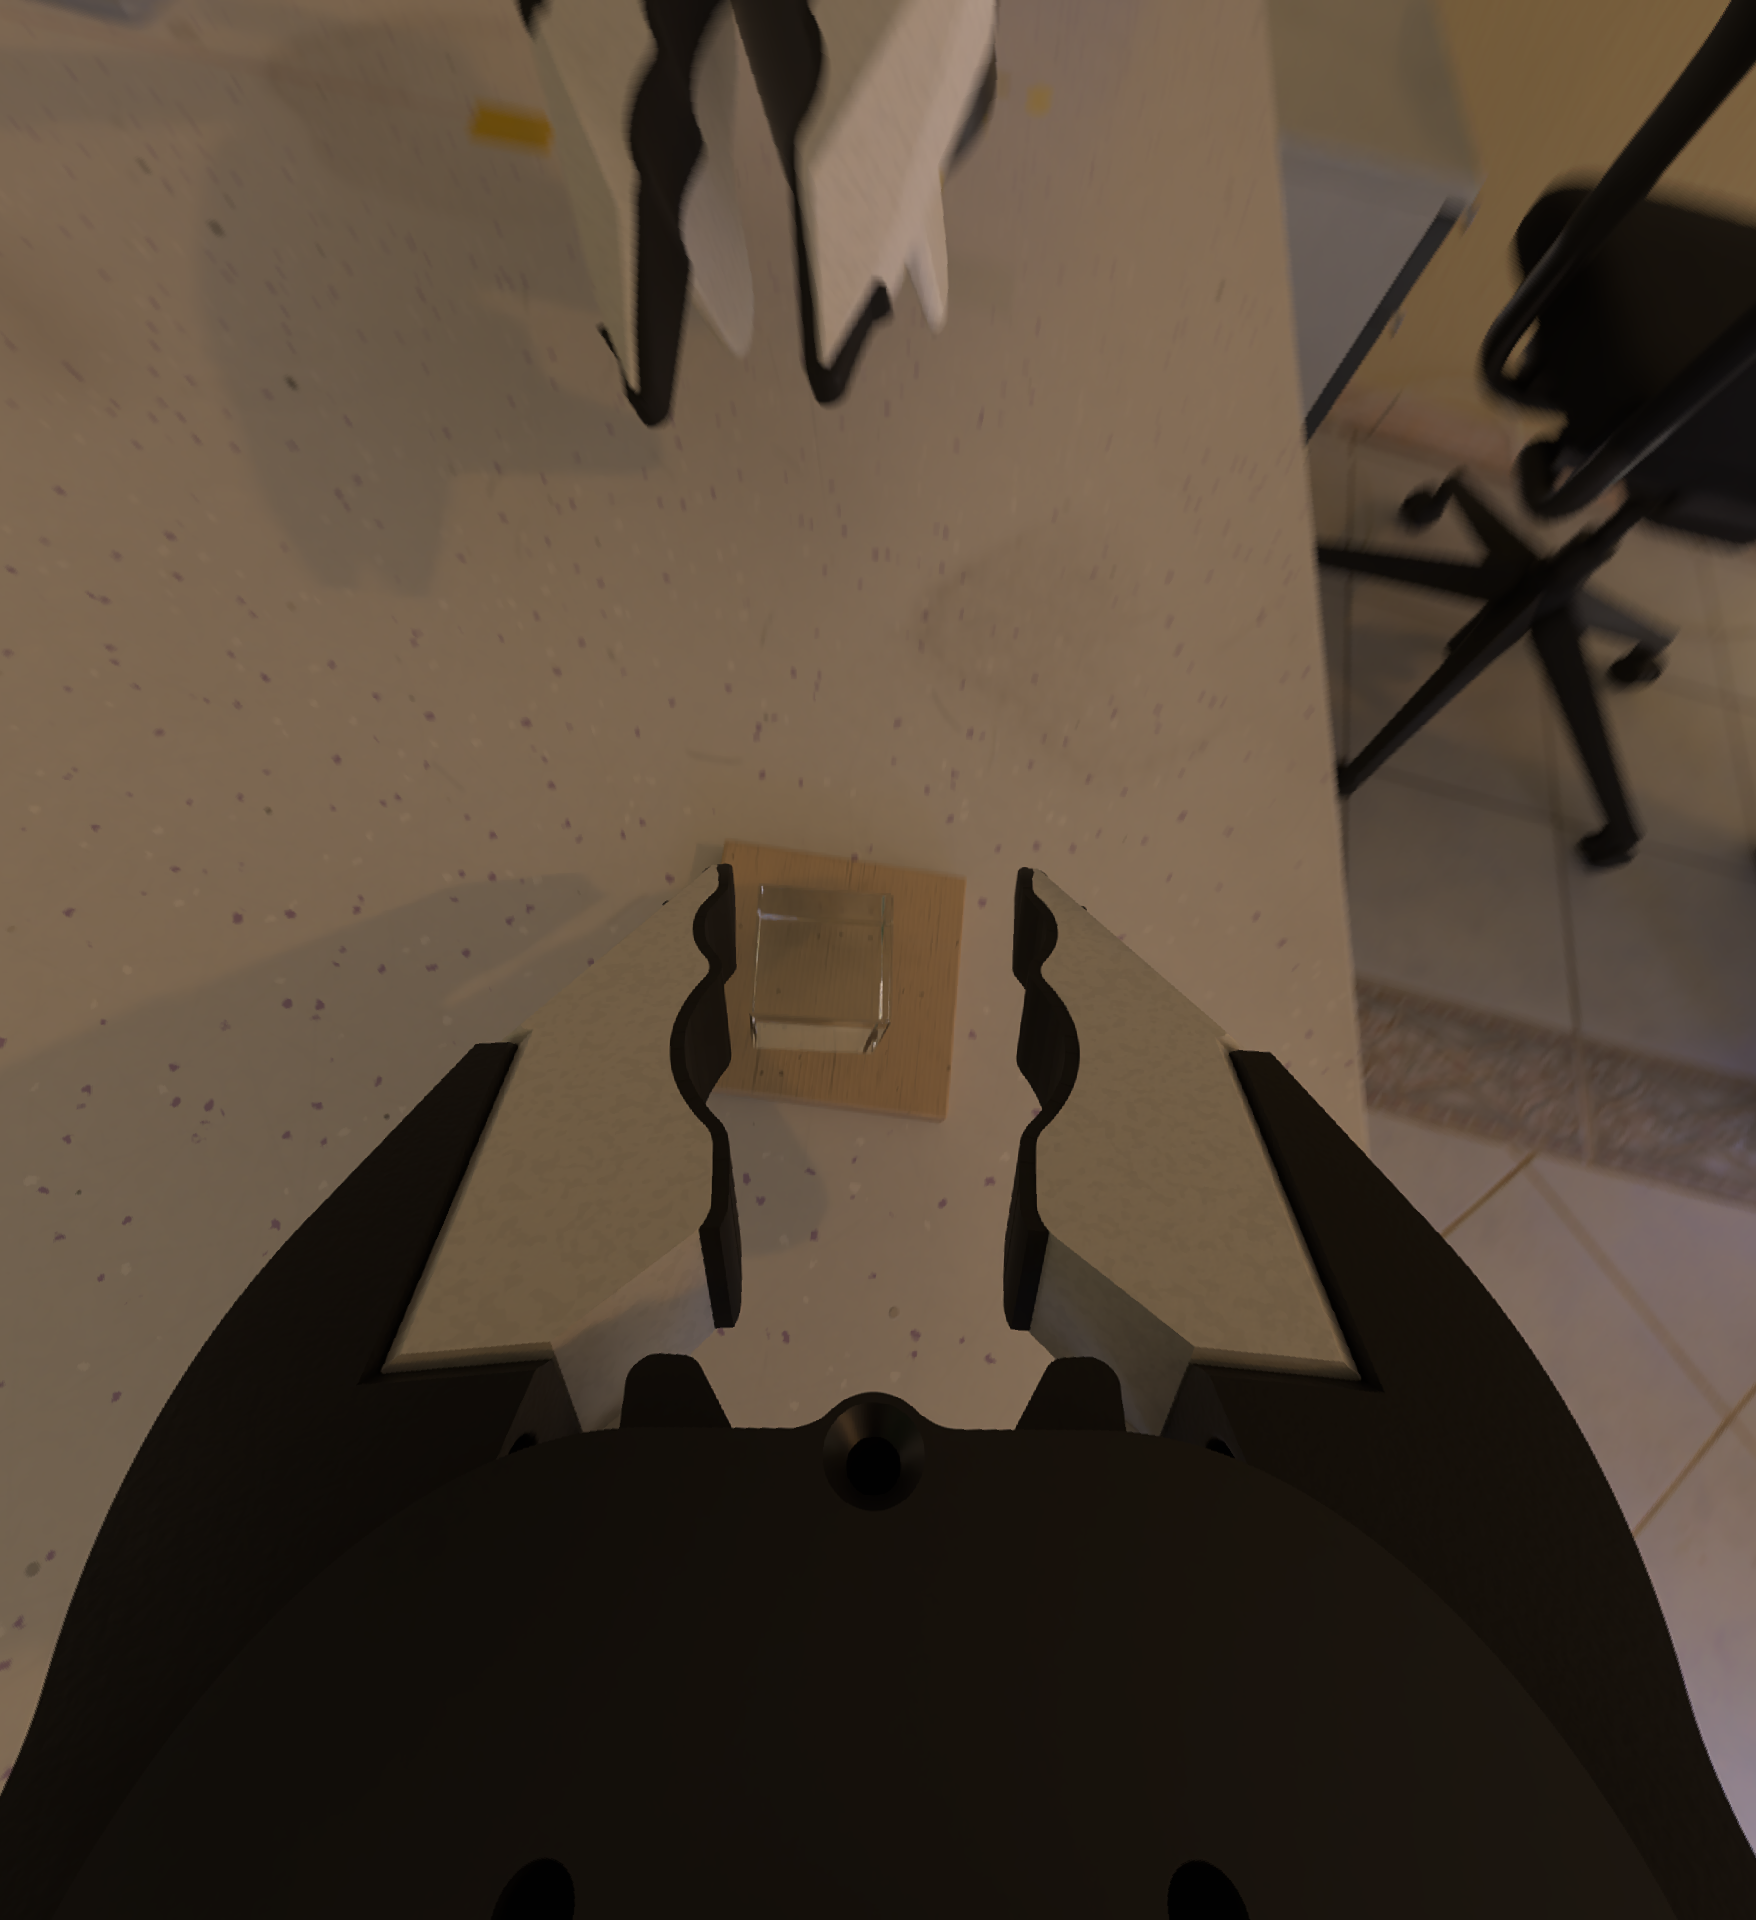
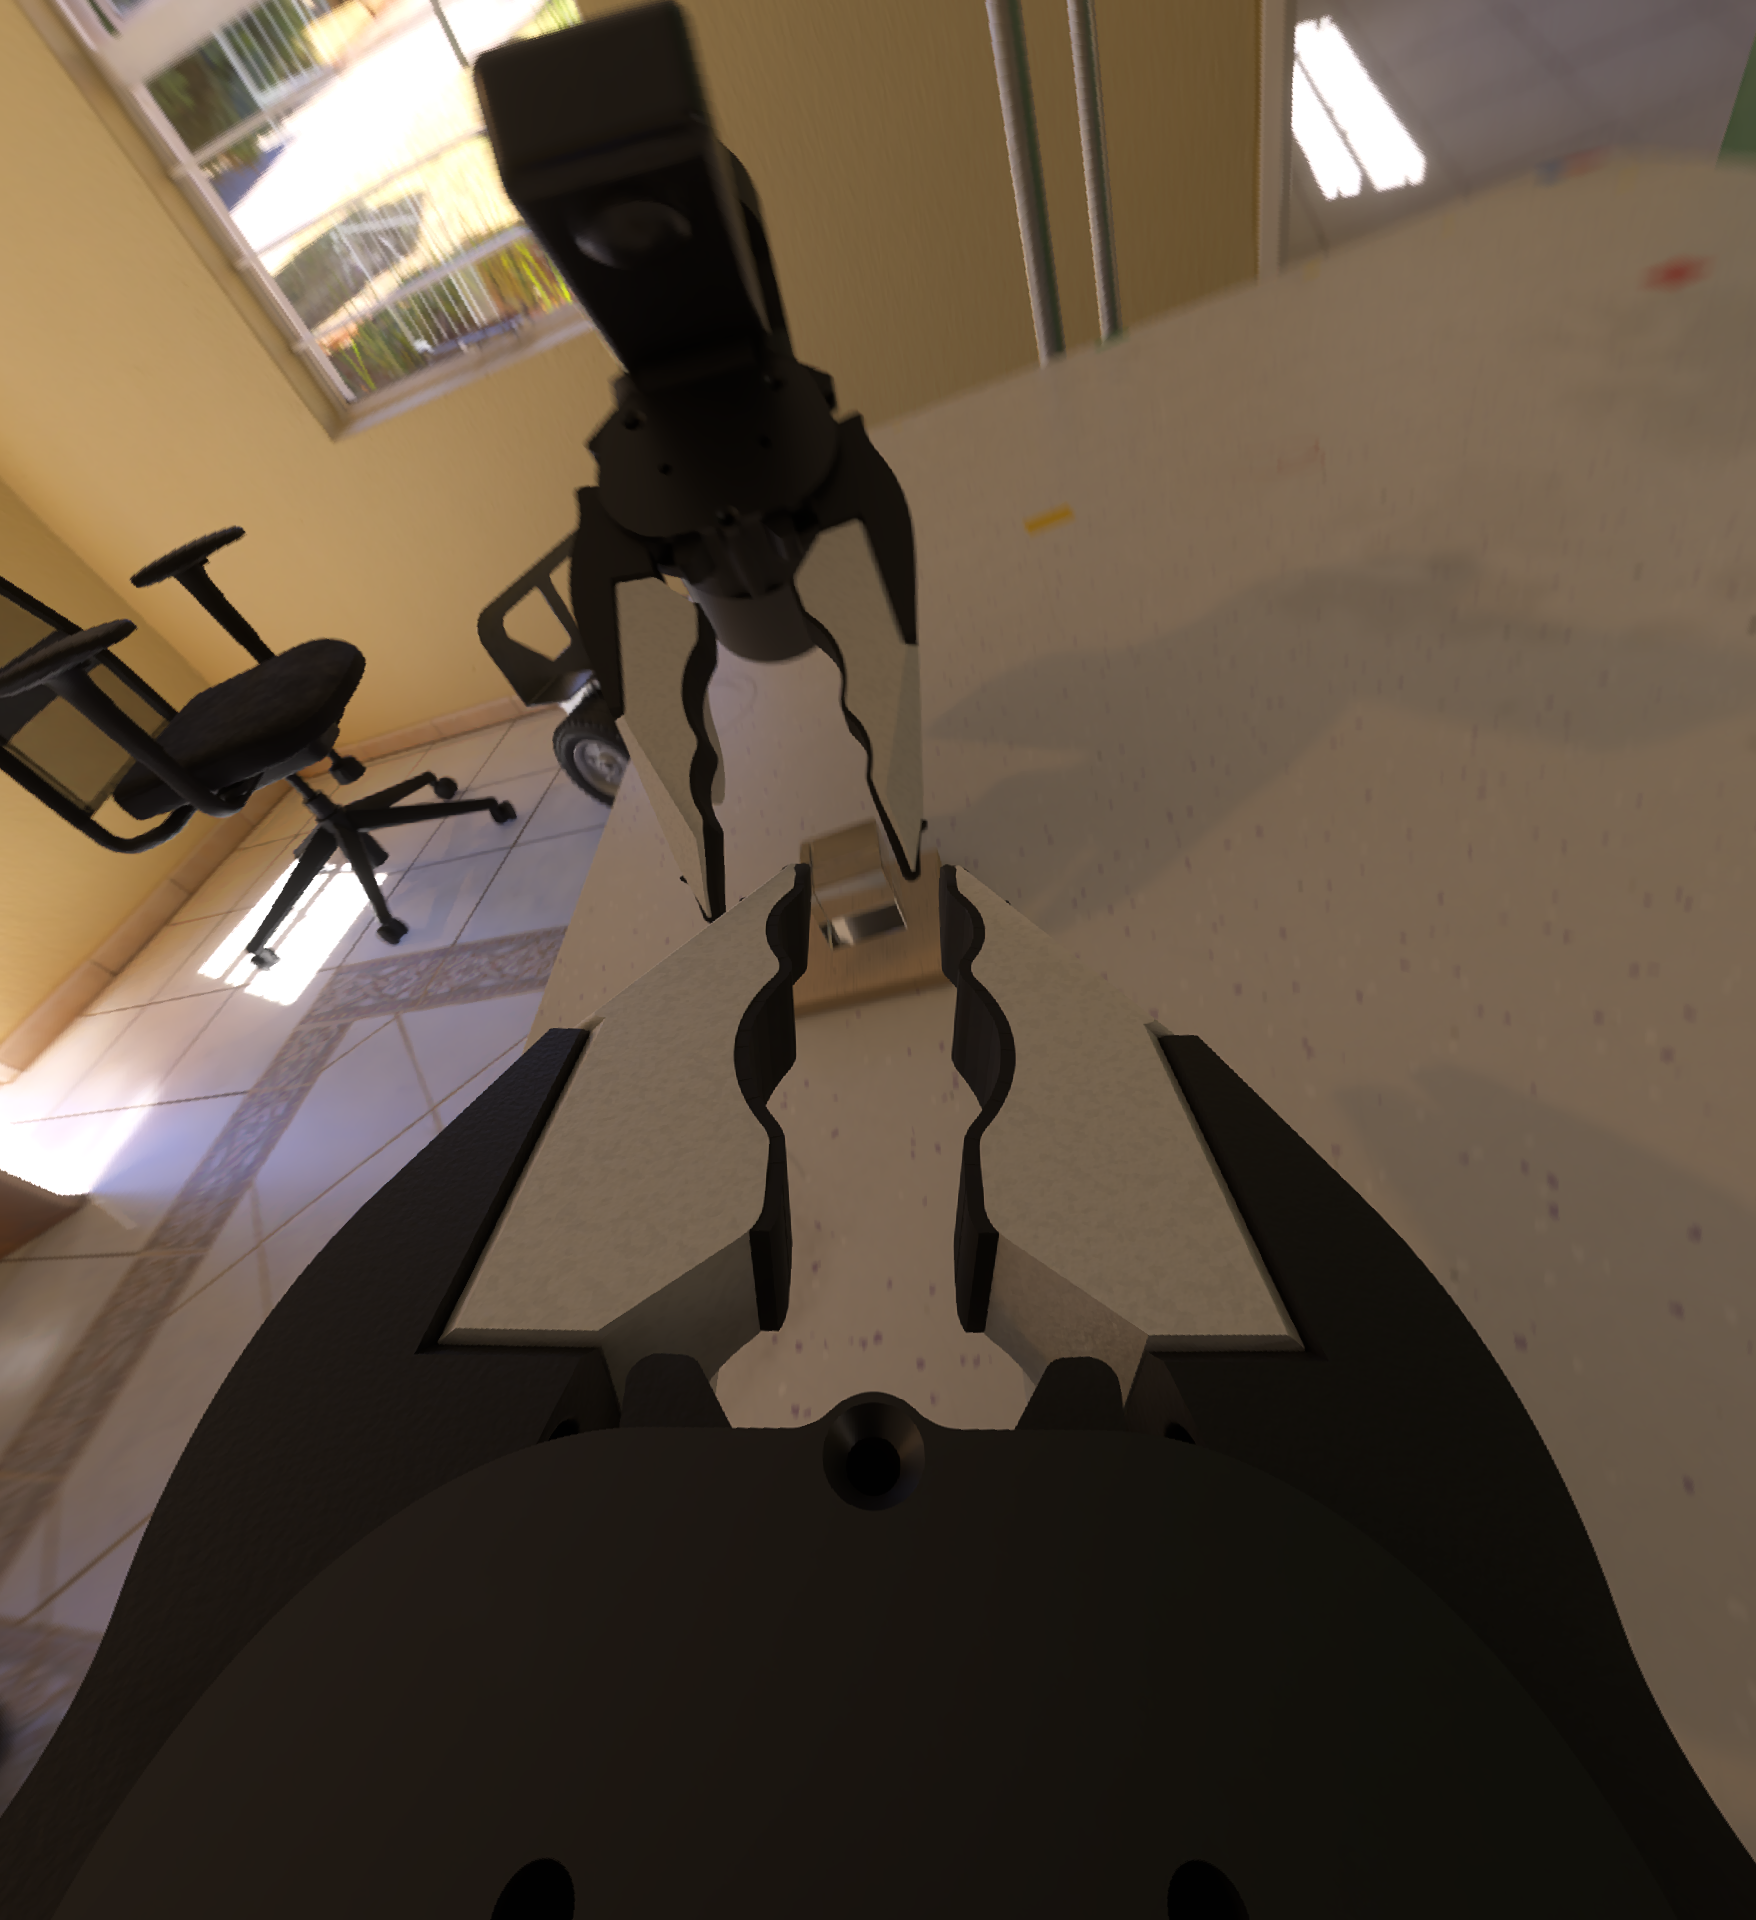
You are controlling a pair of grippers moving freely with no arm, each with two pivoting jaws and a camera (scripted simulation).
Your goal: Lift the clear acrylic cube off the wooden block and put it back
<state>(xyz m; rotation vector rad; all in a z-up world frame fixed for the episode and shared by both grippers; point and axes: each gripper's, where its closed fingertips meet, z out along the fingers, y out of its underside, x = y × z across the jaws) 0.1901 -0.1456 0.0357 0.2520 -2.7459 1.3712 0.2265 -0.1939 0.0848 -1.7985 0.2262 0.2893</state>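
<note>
The clear acrylic cube (image 1: 822, 966) sits on the flat wooden block (image 1: 915, 1049) on the speckled white table. My left gripper (image 1: 874, 888) is open and low over the block, its jaws on either side of the cube, which is close to the left finger. Whether they touch is unclear. My right gripper (image 1: 739, 400) hangs above the table beyond the block, partly open and empty. In the right wrist view its fingers (image 2: 874, 878) point at the cube (image 2: 869, 920) and block (image 2: 858, 982), with the left gripper (image 2: 809, 883) straddling them from the far side.
The table edge (image 1: 1321, 727) runs close to the right of the block, with tiled floor beyond. A black office chair (image 2: 230, 707) and a wheeled cart (image 2: 588, 758) stand on the floor. A small yellow mark (image 1: 510, 127) lies farther along the table.
</note>
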